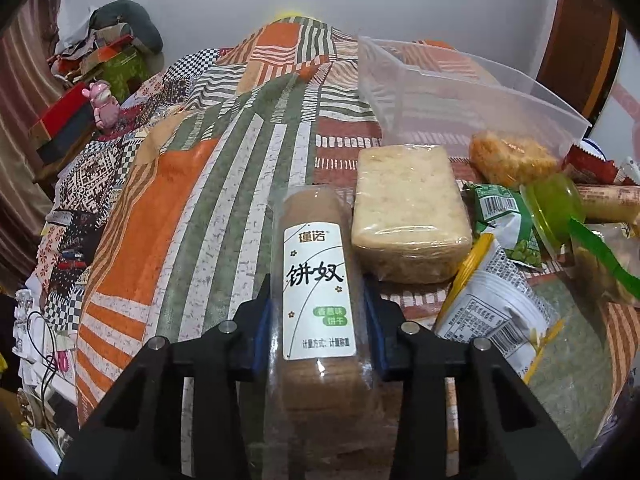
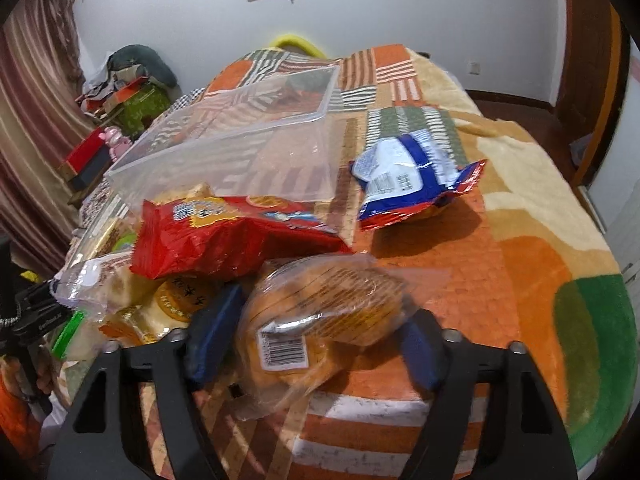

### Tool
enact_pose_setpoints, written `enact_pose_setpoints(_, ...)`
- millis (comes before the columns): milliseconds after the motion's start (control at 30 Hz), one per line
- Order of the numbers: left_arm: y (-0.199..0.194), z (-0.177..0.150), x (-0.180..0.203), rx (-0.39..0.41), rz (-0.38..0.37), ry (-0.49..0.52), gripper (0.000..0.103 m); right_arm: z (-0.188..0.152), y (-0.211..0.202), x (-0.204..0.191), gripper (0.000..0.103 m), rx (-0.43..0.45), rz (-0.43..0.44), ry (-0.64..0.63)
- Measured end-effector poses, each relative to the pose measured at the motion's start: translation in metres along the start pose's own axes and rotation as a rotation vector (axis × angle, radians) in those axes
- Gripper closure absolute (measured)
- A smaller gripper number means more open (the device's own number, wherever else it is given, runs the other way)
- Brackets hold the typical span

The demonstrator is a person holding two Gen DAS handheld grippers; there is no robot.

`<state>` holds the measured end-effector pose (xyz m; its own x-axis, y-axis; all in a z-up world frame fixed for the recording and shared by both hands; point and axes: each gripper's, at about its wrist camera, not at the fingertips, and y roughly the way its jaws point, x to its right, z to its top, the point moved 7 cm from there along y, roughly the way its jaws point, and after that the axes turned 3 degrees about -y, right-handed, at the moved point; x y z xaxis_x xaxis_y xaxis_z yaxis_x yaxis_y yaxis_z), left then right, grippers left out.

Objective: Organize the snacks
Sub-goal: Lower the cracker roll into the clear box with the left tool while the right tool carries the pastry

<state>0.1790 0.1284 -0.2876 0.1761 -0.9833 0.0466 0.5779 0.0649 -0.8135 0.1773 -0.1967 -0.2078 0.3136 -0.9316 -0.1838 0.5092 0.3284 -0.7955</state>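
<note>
On the patchwork bedspread [image 1: 168,216], at the left, the left gripper [image 1: 316,304] is clenched on a long clear sleeve of brown biscuits [image 1: 314,276] with a white label; its blue pads [image 1: 262,320] press both long sides, and the sleeve runs lengthwise out between the jaws. Just right of it lies a pale wrapped cracker block [image 1: 408,216], then a heap of small packets, with the clear plastic bin [image 1: 452,96] behind them. Further right, the right gripper [image 2: 316,334] has its jaws about half apart around a clear bag of orange round cakes [image 2: 324,312]; the left pad seems to touch the wrapper, though whether the right one presses it is hard to tell. A red packet [image 2: 224,236] lies ahead-left, a blue-and-white packet [image 2: 416,176] ahead-right.
</note>
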Motion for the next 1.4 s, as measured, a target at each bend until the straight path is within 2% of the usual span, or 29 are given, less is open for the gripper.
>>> enact_pose_setpoints(67, -0.002, 0.0, -0.001, -0.002, -0.005, -0.011, 0.064, 0.001, -0.001, -0.002, 0.045, -0.001, 0.007, -0.005)
enact_pose_setpoints(333, -0.025, 0.003, -0.002, 0.032, 0.012, 0.003, 0.064, 0.005, -0.018, 0.0, 0.052, 0.039, -0.009, -0.026)
enact_pose_setpoints(533, -0.05, 0.015, -0.002, 0.085, 0.001, -0.008, 0.064, 0.013, -0.038, 0.005, 0.052, 0.088, -0.02, -0.034)
enact_pose_setpoints(733, -0.077, 0.037, 0.012, 0.161, -0.021, 0.022, 0.064, 0.028, -0.059, 0.012, 0.052, 0.162, -0.029, -0.015)
enact_pose_setpoints(1000, -0.091, 0.077, 0.047, 0.235, -0.095, 0.046, 0.064, 0.061, -0.07, 0.002, 0.052, 0.261, -0.042, -0.048)
enact_pose_setpoints(1167, -0.092, 0.099, 0.069, 0.269, -0.131, 0.072, 0.064, 0.083, -0.062, -0.006, 0.052, 0.294, -0.027, -0.062)
enact_pose_setpoints(1400, -0.079, 0.132, 0.09, 0.279, -0.168, 0.082, 0.064, 0.101, -0.037, -0.02, 0.052, 0.289, -0.019, -0.106)
